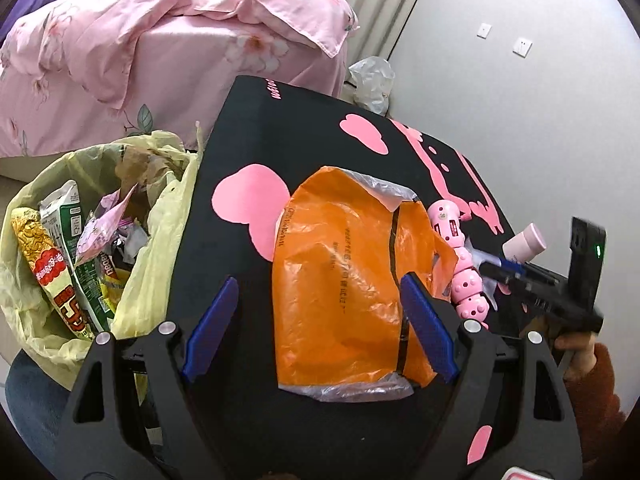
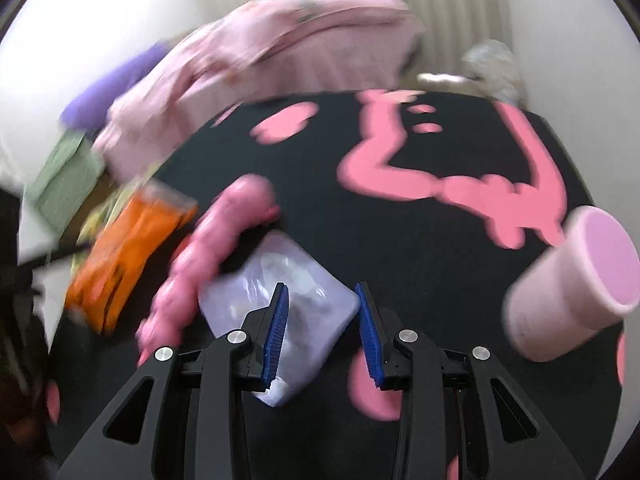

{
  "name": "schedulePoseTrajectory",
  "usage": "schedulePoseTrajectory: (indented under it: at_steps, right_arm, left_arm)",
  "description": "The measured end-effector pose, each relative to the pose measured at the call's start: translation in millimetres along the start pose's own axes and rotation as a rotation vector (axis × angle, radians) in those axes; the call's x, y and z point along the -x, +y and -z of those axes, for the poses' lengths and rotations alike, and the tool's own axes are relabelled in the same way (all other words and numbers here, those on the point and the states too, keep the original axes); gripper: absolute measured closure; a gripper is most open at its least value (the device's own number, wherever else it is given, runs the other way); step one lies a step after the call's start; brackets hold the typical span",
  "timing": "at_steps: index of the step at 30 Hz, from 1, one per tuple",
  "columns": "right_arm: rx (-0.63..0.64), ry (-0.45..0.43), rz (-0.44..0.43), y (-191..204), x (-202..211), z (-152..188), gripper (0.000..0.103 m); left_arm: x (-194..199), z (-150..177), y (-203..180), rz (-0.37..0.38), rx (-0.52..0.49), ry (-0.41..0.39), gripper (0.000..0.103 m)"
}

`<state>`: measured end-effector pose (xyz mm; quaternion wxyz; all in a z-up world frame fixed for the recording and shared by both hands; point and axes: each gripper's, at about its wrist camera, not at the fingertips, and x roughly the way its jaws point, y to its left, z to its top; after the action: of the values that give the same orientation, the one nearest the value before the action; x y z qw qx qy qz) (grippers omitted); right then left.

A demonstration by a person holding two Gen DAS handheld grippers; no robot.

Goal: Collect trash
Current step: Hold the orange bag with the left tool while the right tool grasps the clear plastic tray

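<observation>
An orange plastic mailer bag point(image 1: 344, 280) lies flat on the black table with pink shapes point(image 1: 280, 132). My left gripper point(image 1: 320, 292) is open above its near part, one finger on each side, empty. In the blurred right wrist view my right gripper point(image 2: 322, 300) is open over a clear plastic pouch point(image 2: 312, 300) that lies between its fingers. The orange bag also shows there point(image 2: 124, 256) at the left. A yellow trash bag point(image 1: 80, 248) full of wrappers stands left of the table.
A pink segmented toy point(image 1: 468, 280) point(image 2: 208, 256) lies between the orange bag and the pouch. A pink cup point(image 2: 576, 280) point(image 1: 526, 242) lies on its side at the right. A bed with pink bedding point(image 1: 160, 52) stands behind. A crumpled clear bag point(image 1: 372, 80) sits at the table's far edge.
</observation>
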<state>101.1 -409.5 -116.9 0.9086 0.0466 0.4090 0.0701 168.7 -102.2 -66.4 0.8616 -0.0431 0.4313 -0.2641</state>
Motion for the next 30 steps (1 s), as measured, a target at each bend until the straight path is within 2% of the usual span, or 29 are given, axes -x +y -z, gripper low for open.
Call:
schedulePoseTrajectory:
  at_steps: [4, 8, 11, 14, 16, 18, 19, 22, 24, 26, 29, 30]
  right_arm:
    - [0.056, -0.013, 0.009, 18.6, 15.8, 13.3, 0.098]
    - [0.028, -0.063, 0.006, 20.6, 44.3, 28.9, 0.099]
    - [-0.016, -0.114, 0.04, 16.6, 64.8, 42.8, 0.099]
    - [-0.09, -0.135, 0.065, 5.8, 78.2, 58.0, 0.099]
    - [-0.114, -0.137, 0.071, 1.5, 83.4, 62.5, 0.099]
    - [-0.137, -0.14, 0.074, -2.7, 87.1, 65.5, 0.099]
    - [-0.142, -0.142, 0.073, -4.1, 88.3, 66.5, 0.099]
    - [-0.14, -0.138, 0.074, -5.0, 91.4, 68.2, 0.099]
    - [-0.137, -0.126, 0.057, -5.7, 91.9, 69.7, 0.099]
    - [-0.151, -0.128, 0.037, -8.2, 91.3, 70.9, 0.099]
    - [-0.197, -0.112, -0.002, -16.1, 85.0, 72.3, 0.097]
    - [-0.213, -0.107, -0.036, -18.9, 83.1, 73.5, 0.095]
  left_arm:
    - [0.5, 1.3, -3.3, 0.003, -0.012, -0.001, 0.024]
    - [2.2, 2.0, -12.8, -0.001, -0.039, -0.014, 0.024]
    - [3.4, 2.7, -17.6, 0.016, -0.05, -0.013, 0.024]
    - [4.9, 4.3, -27.8, 0.081, -0.066, -0.016, 0.024]
    - [-1.9, 6.3, -45.4, 0.095, -0.128, 0.02, 0.024]
    - [-10.0, 9.8, -61.5, 0.06, -0.196, 0.044, 0.024]
    - [-17.9, 12.6, -71.4, 0.017, -0.242, 0.061, 0.024]
    - [-31.9, 18.0, -78.2, -0.079, -0.279, 0.088, 0.024]
    - [-34.6, 19.2, -74.6, -0.1, -0.27, 0.101, 0.028]
    - [-31.2, 17.0, -66.0, -0.074, -0.219, 0.1, 0.043]
    - [-21.6, 13.0, -54.9, -0.012, -0.168, 0.087, 0.054]
    - [-19.3, 12.8, -54.2, -0.003, -0.164, 0.083, 0.055]
